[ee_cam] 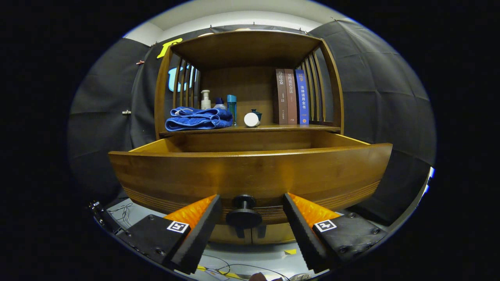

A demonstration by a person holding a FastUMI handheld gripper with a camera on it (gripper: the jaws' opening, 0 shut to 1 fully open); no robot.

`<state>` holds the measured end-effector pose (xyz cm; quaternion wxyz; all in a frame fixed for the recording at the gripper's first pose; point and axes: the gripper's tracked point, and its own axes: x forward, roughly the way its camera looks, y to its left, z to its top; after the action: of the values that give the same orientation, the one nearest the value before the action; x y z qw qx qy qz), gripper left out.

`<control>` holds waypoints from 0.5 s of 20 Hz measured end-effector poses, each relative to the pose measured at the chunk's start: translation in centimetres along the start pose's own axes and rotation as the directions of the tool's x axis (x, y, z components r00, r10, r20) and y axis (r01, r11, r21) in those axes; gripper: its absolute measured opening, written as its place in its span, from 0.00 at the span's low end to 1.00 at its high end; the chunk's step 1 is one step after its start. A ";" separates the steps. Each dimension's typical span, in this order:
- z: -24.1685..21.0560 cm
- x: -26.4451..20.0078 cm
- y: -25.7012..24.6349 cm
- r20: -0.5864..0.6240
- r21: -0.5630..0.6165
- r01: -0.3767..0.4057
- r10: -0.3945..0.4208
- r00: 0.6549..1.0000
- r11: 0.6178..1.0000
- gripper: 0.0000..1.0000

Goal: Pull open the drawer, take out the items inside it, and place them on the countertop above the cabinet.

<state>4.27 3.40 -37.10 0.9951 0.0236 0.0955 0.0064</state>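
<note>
Gripper view: drawer (250, 171) stands open; hand-held gripper (250, 212) spread around its knob (243, 212); next reach inside, contents probably hidden.

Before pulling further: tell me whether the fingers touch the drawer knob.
Apart. The gripper view shows the knob between the open fingers, a gap on each side.

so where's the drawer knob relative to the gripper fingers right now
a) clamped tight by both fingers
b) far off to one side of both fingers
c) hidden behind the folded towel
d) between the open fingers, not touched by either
d: the knob on the pulled-out drawer sits in the gap of the gripper, with clear space between it and each finger, so the fingers are spread open around it rather than pressing on it.
</note>
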 end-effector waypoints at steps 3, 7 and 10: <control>0.3 0.0 0.2 0.005 0.020 -0.002 0.002 1.000 1.000 1.00; 1.0 1.4 0.3 0.030 -0.023 0.008 -0.008 1.000 1.000 1.00; 2.1 4.4 0.6 0.044 -0.023 0.011 -0.009 0.999 1.000 1.00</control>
<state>8.95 4.01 -35.81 0.9972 0.0118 0.0735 0.0020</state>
